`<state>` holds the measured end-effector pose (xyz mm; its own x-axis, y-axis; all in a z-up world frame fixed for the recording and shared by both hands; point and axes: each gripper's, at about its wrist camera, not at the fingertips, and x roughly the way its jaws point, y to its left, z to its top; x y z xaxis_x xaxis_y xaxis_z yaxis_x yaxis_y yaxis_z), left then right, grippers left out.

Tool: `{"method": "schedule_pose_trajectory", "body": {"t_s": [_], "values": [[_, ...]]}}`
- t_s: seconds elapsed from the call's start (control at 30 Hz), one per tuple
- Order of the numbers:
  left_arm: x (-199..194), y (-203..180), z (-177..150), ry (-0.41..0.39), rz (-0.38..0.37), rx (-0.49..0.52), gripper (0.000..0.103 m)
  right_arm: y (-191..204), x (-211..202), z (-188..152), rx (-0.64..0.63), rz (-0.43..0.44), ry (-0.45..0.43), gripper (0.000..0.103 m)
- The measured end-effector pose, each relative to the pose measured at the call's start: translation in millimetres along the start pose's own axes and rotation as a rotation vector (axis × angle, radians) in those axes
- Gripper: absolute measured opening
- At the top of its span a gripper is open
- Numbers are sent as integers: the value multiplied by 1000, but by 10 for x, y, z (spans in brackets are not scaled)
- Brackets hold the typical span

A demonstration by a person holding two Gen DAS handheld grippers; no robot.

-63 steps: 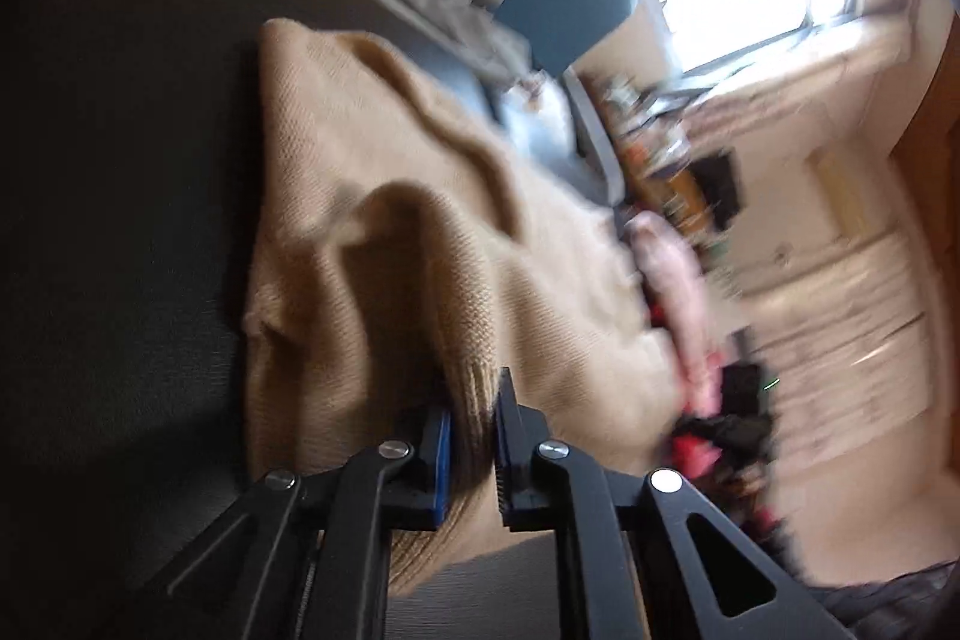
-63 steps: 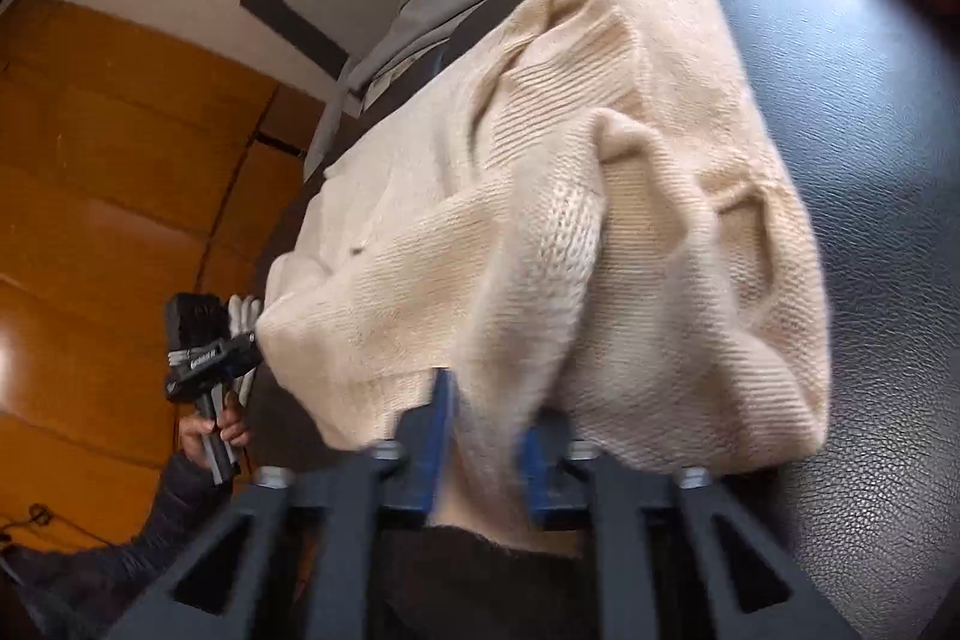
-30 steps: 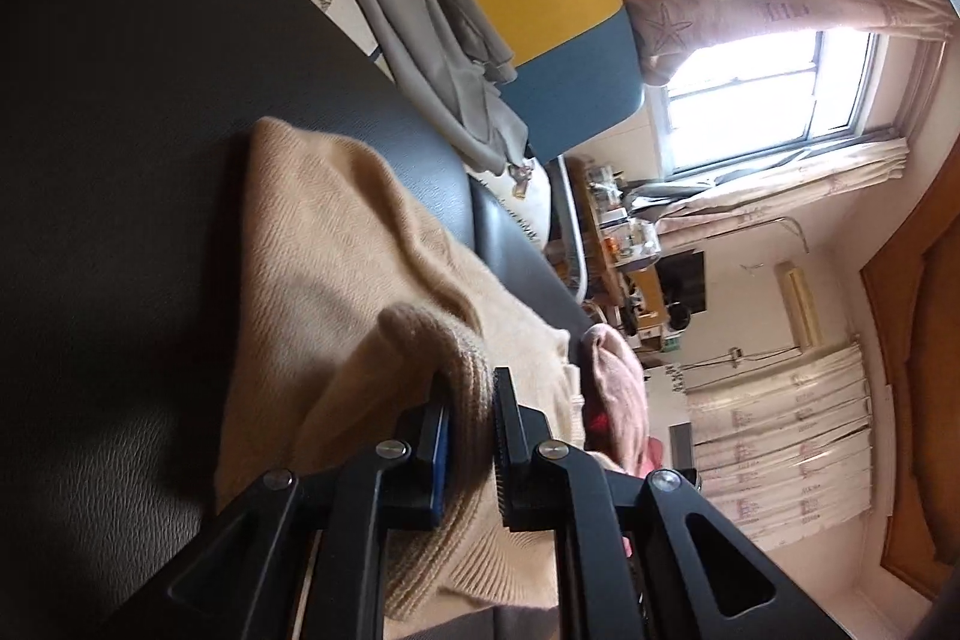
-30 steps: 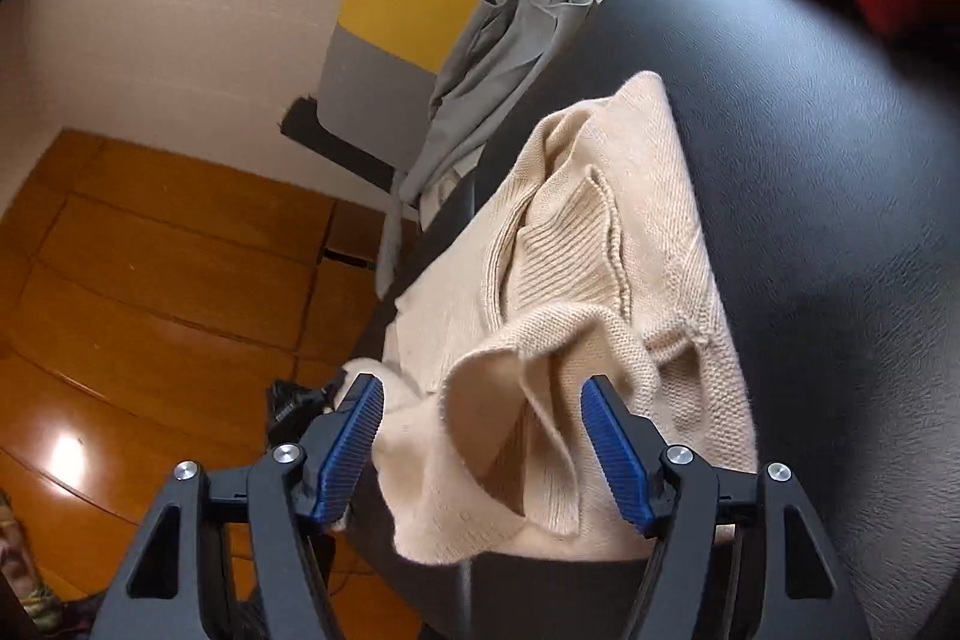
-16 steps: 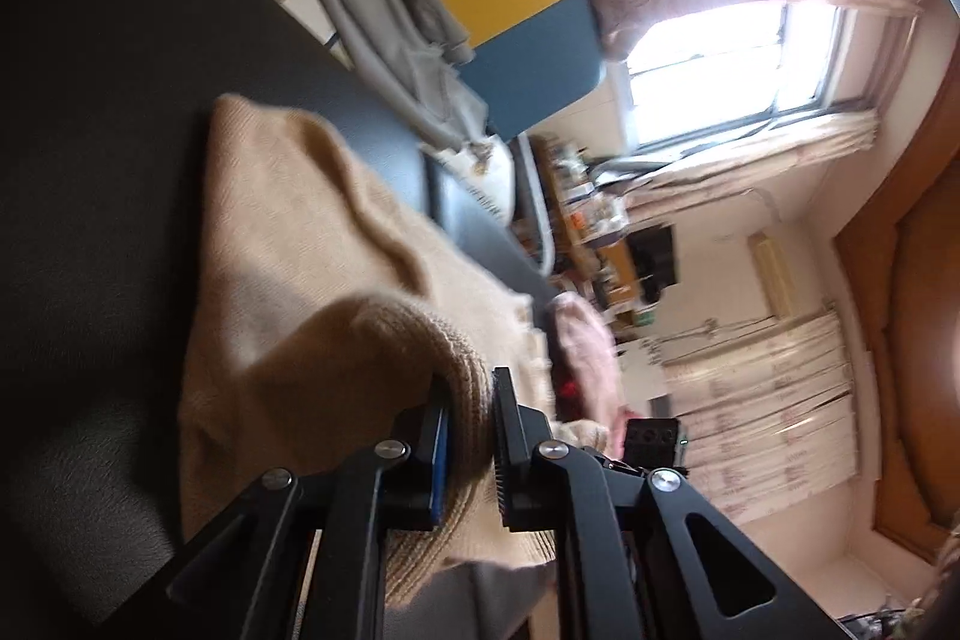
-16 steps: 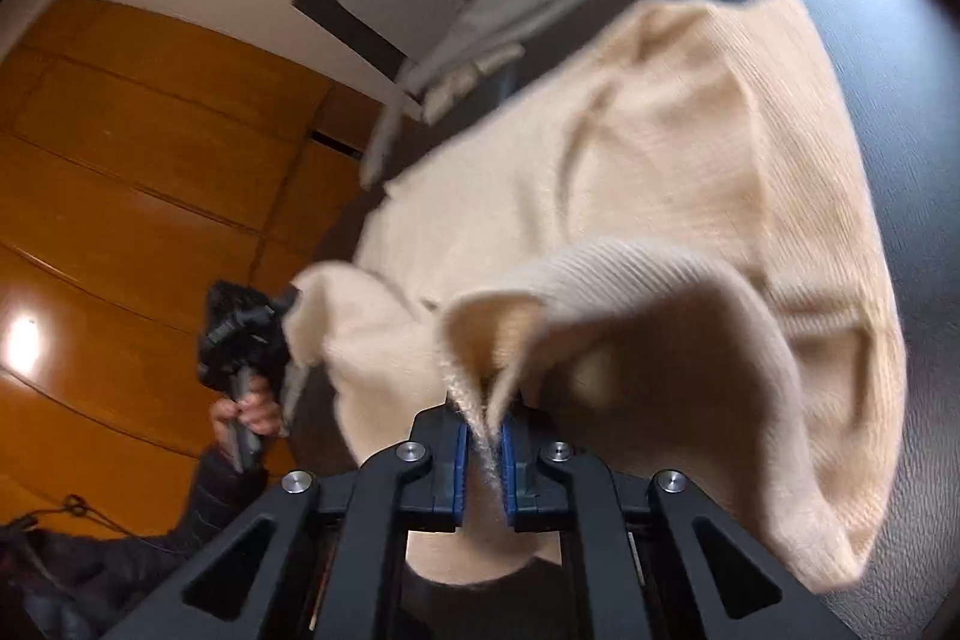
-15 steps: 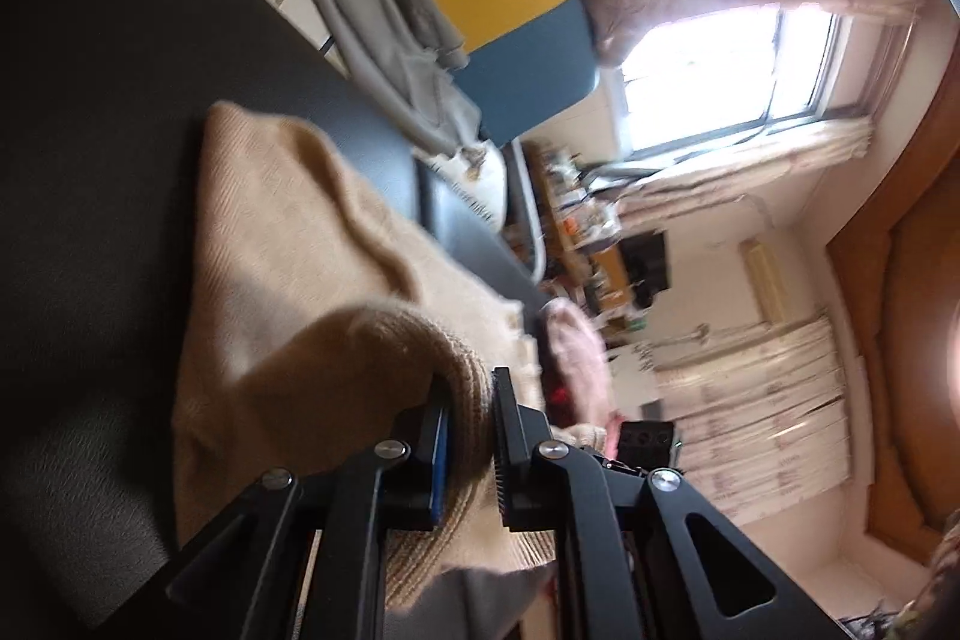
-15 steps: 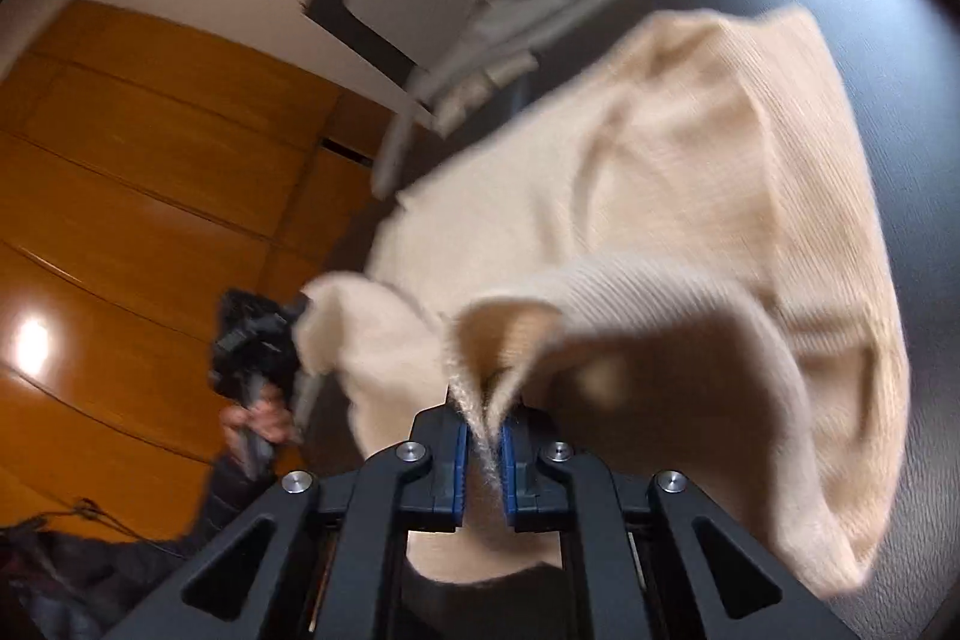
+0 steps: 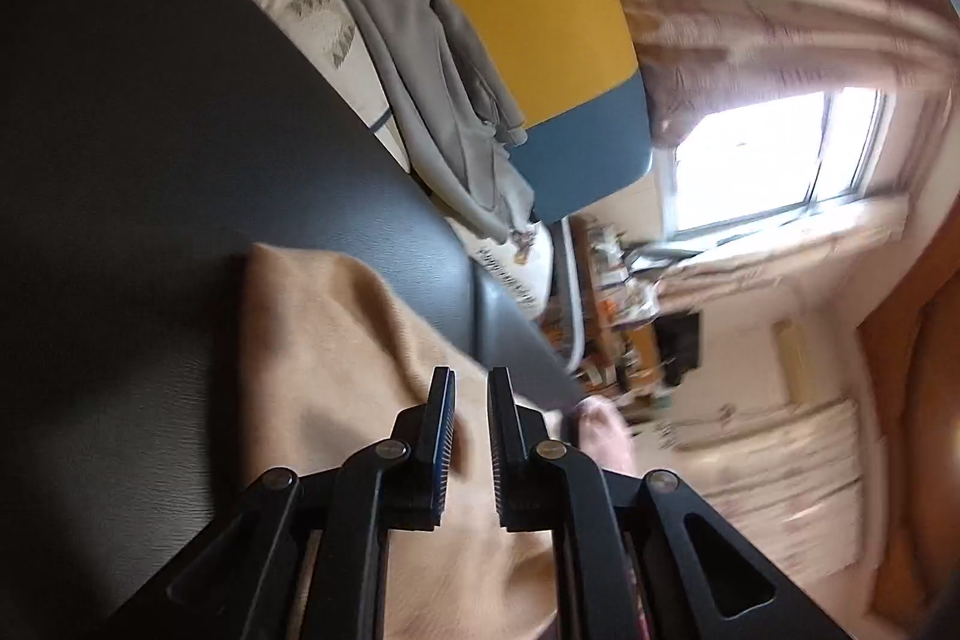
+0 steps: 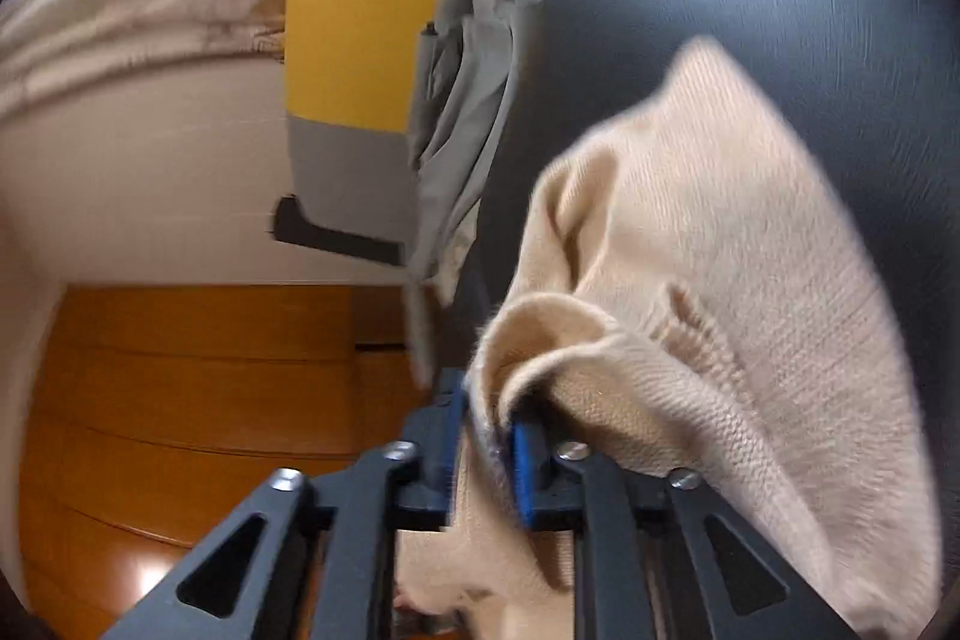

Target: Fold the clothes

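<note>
A beige knit sweater (image 9: 324,364) lies on a black leather surface (image 9: 150,172). My left gripper (image 9: 471,382) hovers above the sweater; its fingers stand slightly apart with nothing between them. In the right wrist view the sweater (image 10: 750,280) is bunched and partly lifted. My right gripper (image 10: 486,412) is shut on a folded edge of the sweater, which hangs down between the fingers.
A grey garment (image 9: 432,64) drapes over a patterned pillow (image 9: 312,16) against a grey, yellow and blue headboard (image 9: 558,22). A window (image 9: 762,154) and cluttered shelves are at the right. A pink item (image 9: 606,430) lies past the sweater. Wooden panelling (image 10: 210,400) shows at the left of the right wrist view.
My left gripper has let go of the sweater's ribbed edge and its fingers have parted slightly. My right gripper, shut on the sweater, has swung round with it.
</note>
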<state>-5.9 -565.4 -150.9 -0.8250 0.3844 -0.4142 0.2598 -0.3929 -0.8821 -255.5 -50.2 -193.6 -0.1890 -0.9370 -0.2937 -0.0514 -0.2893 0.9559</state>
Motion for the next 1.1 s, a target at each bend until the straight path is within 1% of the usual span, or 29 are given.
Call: {"method": "schedule_pose_trajectory", "body": {"t_s": [0.03, 0.07, 0.1, 0.13, 0.17, 0.27, 0.37, 0.57, 0.6, 0.67, 0.7, 0.73, 0.8, 0.93, 0.97, 1.03, 1.07, 1.1], "values": [[-37, 44, -34, 23, -11, -13, 15, -15, 11, 1, 1, 5, 2, 37], [-75, 88, -68, 47, -21, -26, 19, -4, 27, 3, -12, 26, 14, 43], [-113, 128, -104, 68, -28, -35, 19, 10, 41, 9, -17, 36, 21, 45], [-158, 127, -148, 71, -2, -10, 20, 27, 33, 13, -25, 38, 26, 50], [-196, 126, -179, 70, 4, 9, 24, 49, 28, 16, -35, 39, 31, 55], [-267, 145, -215, 70, 11, 33, 29, 135, -26, 1, -66, 35, 40, 64], [-168, 77, -199, 94, 62, 97, 31, 182, -88, -20, -118, 13, 60, 69], [275, -74, -268, 228, 97, 189, 32, 404, -67, -199, -264, -59, 167, 71], [339, -102, -290, 249, 100, 205, 30, 422, -54, -226, -284, -74, 190, 71], [331, -162, -293, 244, 74, 218, 28, 452, -25, -262, -319, -98, 227, 71], [327, -192, -294, 241, 61, 224, 20, 466, -13, -273, -332, -106, 241, 72], [323, -222, -296, 239, 48, 230, 18, 477, -8, -279, -340, -101, 252, 72], [316, -279, -293, 232, 22, 238, 17, 508, 4, -274, -358, -77, 262, 72], [312, -193, -52, 158, -32, 97, 17, 556, -7, -221, -327, 1, 240, 76], [329, -156, 10, 137, -48, 58, 17, 566, -1, -207, -318, 11, 227, 78], [364, -80, 133, 96, -79, -19, 17, 551, 59, -119, -269, 32, 188, 79], [395, -37, 186, 80, -88, -57, 17, 539, 92, -73, -242, 39, 166, 79], [406, 17, 234, 48, -67, -99, 17, 521, 117, -23, -211, 41, 139, 79]]}}
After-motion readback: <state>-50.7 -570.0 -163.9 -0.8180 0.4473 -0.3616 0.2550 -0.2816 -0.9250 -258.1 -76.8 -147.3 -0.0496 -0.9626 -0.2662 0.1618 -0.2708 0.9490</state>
